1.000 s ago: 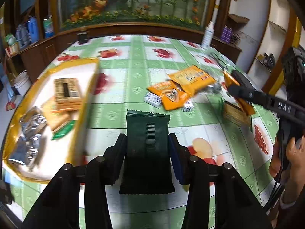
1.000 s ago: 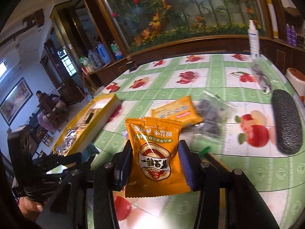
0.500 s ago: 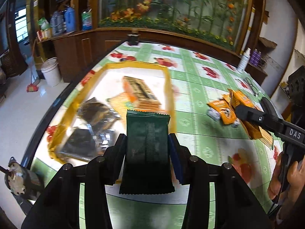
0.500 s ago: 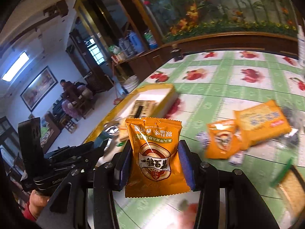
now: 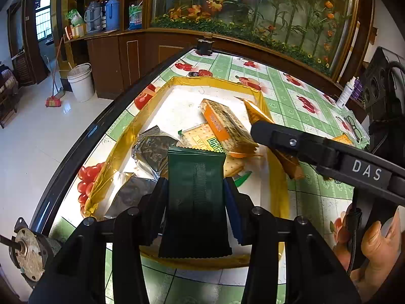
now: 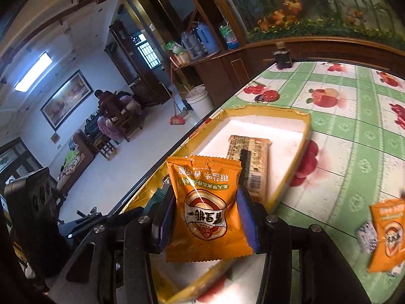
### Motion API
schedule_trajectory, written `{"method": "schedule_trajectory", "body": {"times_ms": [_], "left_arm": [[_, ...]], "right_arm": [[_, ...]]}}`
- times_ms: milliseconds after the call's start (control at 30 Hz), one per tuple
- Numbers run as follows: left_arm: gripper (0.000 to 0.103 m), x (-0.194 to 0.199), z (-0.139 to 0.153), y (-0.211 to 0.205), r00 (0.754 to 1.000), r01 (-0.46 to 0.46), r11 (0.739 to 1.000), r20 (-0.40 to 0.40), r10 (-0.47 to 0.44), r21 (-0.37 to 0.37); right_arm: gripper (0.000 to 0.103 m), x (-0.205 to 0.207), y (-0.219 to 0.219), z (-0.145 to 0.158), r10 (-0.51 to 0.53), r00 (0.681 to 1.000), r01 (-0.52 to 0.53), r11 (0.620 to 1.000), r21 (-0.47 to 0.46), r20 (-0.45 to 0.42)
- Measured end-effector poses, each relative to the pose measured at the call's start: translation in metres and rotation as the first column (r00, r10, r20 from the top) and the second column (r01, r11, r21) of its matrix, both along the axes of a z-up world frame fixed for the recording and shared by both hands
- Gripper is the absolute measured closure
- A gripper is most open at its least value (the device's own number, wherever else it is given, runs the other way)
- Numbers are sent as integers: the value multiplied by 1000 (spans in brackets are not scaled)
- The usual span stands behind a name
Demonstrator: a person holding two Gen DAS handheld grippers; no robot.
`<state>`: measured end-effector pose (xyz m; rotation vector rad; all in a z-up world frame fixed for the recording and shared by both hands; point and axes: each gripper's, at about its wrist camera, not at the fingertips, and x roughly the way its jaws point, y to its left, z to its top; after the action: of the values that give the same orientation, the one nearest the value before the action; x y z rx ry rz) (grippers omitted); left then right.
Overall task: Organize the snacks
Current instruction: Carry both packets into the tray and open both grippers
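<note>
Fruit-print table [image 5: 298, 96] now showing tray [image 5: 253, 90] below: left gripper [image 5: 195, 195] clenching green pack [image 5: 195, 197], right gripper [image 6: 205, 217] clenching orange pack [image 6: 205, 210], both arriving for drop-off.

- My left gripper [image 5: 196, 197] points forward and down, both fingers in plain view, pads pressed flat against the sides of the dark green packet [image 5: 195, 200] I'm carrying upright.
- My right gripper [image 6: 206, 215] is angled downward too, jaws clamped on the orange packet [image 6: 206, 210], which stands upright between the blue pads [image 6: 246, 217].
- In the left wrist view, one right finger [image 5: 303, 143] reaches in from the right edge (a long black bar, tip to the left).
- My right hand [image 5: 372, 243] wraps the handle at lower right, fingers curled around it.
</note>
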<state>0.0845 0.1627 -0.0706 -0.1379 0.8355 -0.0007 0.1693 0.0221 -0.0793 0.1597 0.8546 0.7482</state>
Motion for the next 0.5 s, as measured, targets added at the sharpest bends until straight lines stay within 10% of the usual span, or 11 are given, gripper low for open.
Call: {"method": "schedule_trajectory", "body": {"times_ms": [167, 333, 500], "left_arm": [[59, 3, -3, 6, 1000, -17, 1000, -20, 17, 0], [26, -3, 0, 11, 997, -80, 996, 3, 80, 41], [25, -6, 6, 9, 996, -89, 994, 13, 88, 59]], "right_arm": [[52, 3, 11, -7, -10, 1000, 10, 999, -34, 6], [47, 4, 3, -6, -33, 999, 33, 999, -23, 2], [46, -2, -19, 4, -64, 998, 64, 998, 7, 3]]}}
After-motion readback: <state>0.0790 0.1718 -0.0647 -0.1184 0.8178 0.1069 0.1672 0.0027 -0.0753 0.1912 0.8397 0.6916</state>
